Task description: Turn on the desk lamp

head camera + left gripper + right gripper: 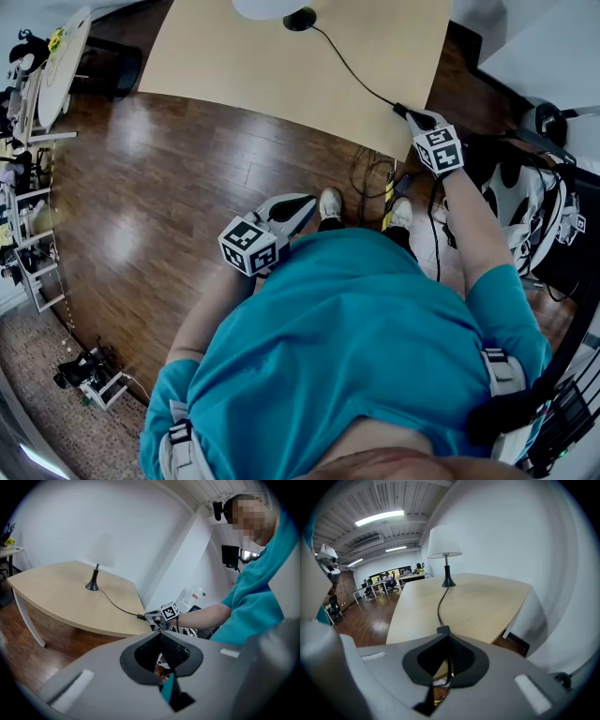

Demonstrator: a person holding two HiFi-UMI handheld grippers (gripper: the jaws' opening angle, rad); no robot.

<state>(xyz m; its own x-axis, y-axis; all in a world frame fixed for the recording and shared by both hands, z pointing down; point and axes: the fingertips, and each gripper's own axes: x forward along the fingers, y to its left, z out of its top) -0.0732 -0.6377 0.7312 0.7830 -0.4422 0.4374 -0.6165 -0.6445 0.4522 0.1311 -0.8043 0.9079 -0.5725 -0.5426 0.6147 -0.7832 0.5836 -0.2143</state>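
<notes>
The desk lamp [446, 550], with a white shade on a thin black stem and base, stands at the far end of the beige table [244, 56]. Its black cord [352, 70] runs across the table to the near edge. My right gripper [405, 112] is at that edge, shut on the cord, and the black inline switch [443, 630] sticks out just beyond its tips [446, 638]. My left gripper [302, 204] hangs low in front of the person's body, over the wooden floor. Its jaws [161, 640] are shut with nothing between them. It looks at the lamp [100, 557] from the side.
A white wall runs close behind the table's right side. Loose cables [375, 178] lie on the wooden floor by the person's shoes [330, 204]. A white rack [28, 234] and small table stand at the far left, and black-and-white gear [525, 206] at the right.
</notes>
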